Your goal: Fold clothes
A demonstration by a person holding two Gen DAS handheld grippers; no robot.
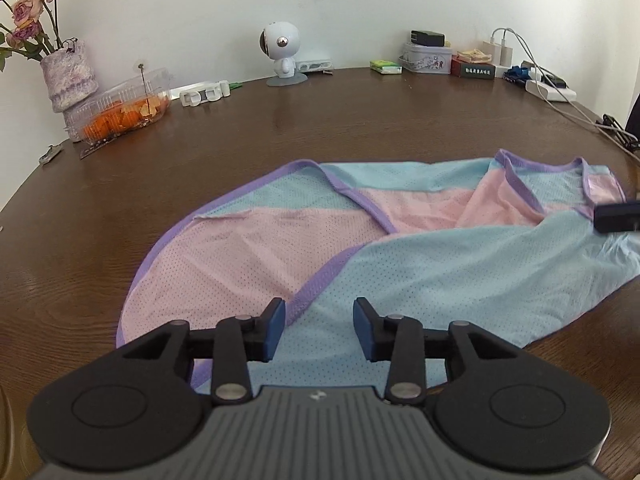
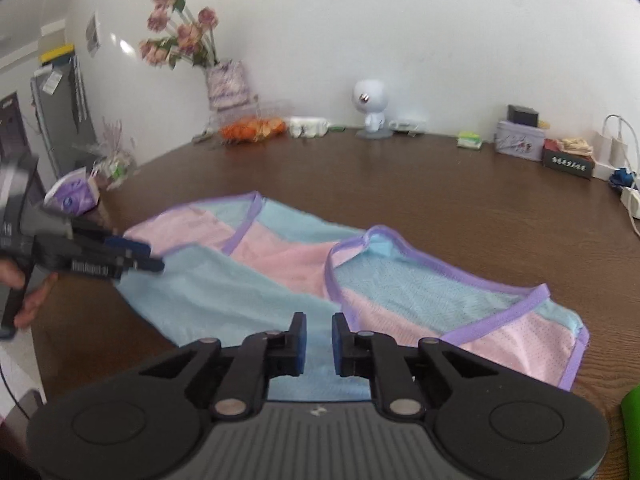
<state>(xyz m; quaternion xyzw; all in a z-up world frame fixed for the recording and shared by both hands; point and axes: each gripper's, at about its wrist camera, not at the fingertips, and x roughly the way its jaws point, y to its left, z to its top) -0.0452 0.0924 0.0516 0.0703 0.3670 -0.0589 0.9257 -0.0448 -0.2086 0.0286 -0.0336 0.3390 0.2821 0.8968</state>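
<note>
Blue pads sit closest to me: my left gripper [image 1: 320, 328] hangs over the near hem with its fingers apart and nothing between them, and my right gripper [image 2: 319, 344] has its fingers drawn close, a narrow gap left and no cloth caught in it.

Under both lies the mesh vest [image 1: 360, 248], pink and pale blue with purple binding [image 1: 320, 280], spread loosely across the near half of the table [image 1: 280, 132]. One blue panel is already lapped over the pink, and the armholes lie crooked.

What worries me is the thin, slippery mesh. If I pinch only the top layer, the fold will drag the layer beneath askew. If my two hands lift unevenly, the binding will twist and the fold will land slanted. The right fingers are so nearly together that they could skate over the cloth instead of biting.

Dark brown wood carries everything. Along the far edge stand a vase of dried roses [image 1: 68, 72], a clear box of orange fruit [image 1: 124, 108], a white robot figure [image 1: 282, 54], a tin [image 1: 426, 60] and chargers with cables [image 1: 552, 88], all well apart from the vest, against a plain white wall.
</note>
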